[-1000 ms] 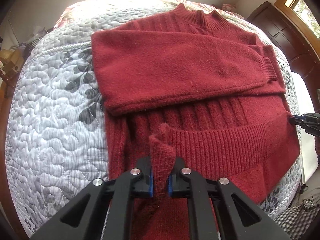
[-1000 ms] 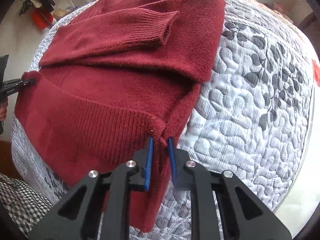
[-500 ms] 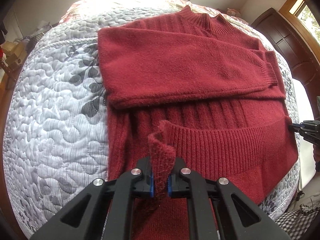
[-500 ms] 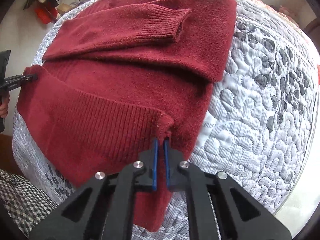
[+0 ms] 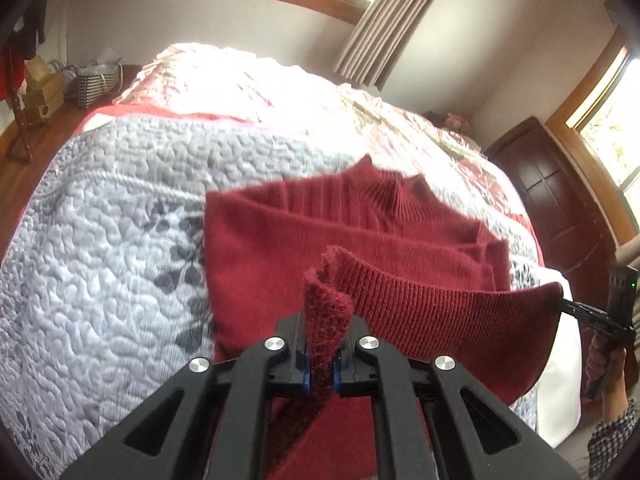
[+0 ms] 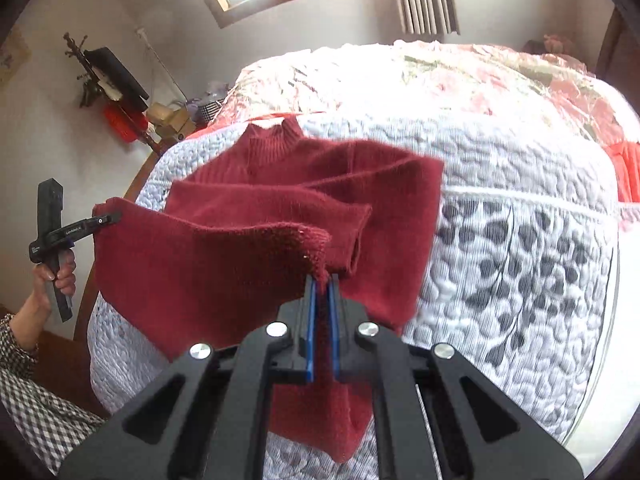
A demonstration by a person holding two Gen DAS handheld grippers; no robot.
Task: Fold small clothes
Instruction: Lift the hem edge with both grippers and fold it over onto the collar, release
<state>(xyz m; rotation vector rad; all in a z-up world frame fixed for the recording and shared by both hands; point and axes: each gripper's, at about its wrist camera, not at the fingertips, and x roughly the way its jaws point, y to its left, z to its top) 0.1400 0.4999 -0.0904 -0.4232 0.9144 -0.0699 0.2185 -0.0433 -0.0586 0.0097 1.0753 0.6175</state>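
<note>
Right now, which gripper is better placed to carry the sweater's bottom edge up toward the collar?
Neither alone: the left gripper and right gripper each clamp a corner of the raised hem, so both suit.

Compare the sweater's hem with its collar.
The hem is lifted off the quilt, stretched between the left gripper and right gripper; the collar lies on the bed. The hem is wide, the collar narrow. Both are ribbed red knit.

You have only one printed mark in sight: small white lettering on the black arm of your left gripper (image 6: 105, 220), seen from the right wrist beside the sweater (image 6: 224, 264) hem; it is too small to read.
</note>
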